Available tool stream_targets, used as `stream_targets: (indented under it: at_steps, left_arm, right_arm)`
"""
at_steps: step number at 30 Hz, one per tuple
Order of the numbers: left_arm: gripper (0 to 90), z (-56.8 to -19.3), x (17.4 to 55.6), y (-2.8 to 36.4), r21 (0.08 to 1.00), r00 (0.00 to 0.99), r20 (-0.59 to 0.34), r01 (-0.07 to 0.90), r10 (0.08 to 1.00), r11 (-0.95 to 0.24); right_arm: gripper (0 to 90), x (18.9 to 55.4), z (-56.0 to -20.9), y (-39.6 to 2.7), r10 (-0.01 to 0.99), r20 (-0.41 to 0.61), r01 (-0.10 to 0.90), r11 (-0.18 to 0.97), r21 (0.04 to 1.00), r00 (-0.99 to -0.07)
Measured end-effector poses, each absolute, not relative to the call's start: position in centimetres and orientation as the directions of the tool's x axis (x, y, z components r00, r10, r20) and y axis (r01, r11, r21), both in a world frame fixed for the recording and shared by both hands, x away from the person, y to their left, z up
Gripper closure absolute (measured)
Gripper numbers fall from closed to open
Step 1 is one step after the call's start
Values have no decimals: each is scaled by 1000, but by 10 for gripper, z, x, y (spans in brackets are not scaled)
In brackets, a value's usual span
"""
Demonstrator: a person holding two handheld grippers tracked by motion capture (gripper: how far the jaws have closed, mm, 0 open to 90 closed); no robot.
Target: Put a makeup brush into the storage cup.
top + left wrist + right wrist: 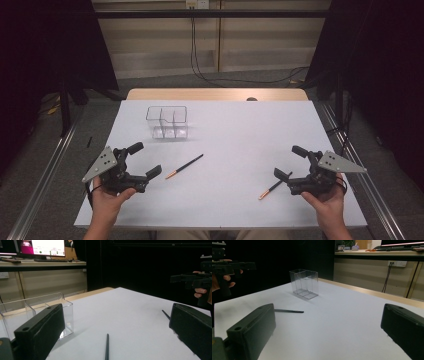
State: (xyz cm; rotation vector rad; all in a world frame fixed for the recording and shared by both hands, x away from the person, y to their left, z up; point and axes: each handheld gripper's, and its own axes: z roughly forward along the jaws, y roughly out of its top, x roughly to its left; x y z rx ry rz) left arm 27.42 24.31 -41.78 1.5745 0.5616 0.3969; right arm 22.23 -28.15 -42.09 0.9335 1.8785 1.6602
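Note:
Two thin black sticks with orange tips lie on the white table (235, 130). One stick (184, 166) rests just right of my left gripper (145, 160), which is open and holds nothing. The other stick (274, 186) lies by the near jaw of my right gripper (289, 162), also open with nothing held. A clear three-compartment box (167, 122) stands at the far left. In the left gripper view the near stick (107, 346) points up between the wide jaws, beside the clear box (37, 312). In the right gripper view a stick (288, 311) lies before the clear box (304, 283).
The person's hands hold both grippers near the table's front edge. Metal rails run along the floor on both sides. Cables (200, 70) trail on the floor behind the table. A desk with monitors (42, 247) stands farther off.

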Motion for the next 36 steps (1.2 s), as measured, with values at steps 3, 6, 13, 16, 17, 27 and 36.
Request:
stream_targets:
  at_steps: [3, 6, 13, 16, 17, 27, 36]
  left_arm:
    - [0, -416, 274, 243, 993, 815, -79, 112, 575, -22]
    - [0, -417, 275, 243, 993, 813, -71, 110, 577, -34]
    - [0, -418, 280, 240, 993, 816, -71, 111, 573, -35]
    - [0, -418, 282, 239, 993, 815, -75, 115, 575, -34]
    - [0, -418, 283, 238, 993, 815, -78, 116, 574, -30]
    - [0, -414, 291, 221, 993, 828, -68, 108, 556, -39]
    - [0, -415, 301, 208, 993, 836, -62, 107, 545, -52]
  right_arm:
    - [0, 221, -421, -280, 740, 91, 185, 47, 982, -667]
    - [0, 219, -420, -281, 740, 84, 180, 50, 982, -667]
    - [0, 217, -420, -282, 746, 84, 179, 48, 983, -661]
    - [0, 216, -420, -282, 746, 82, 178, 49, 983, -660]
    - [0, 216, -421, -282, 745, 88, 185, 49, 981, -661]
    - [0, 217, -421, -277, 738, 79, 184, 61, 981, -670]
    - [0, 218, -421, -280, 744, 83, 183, 54, 982, -663]
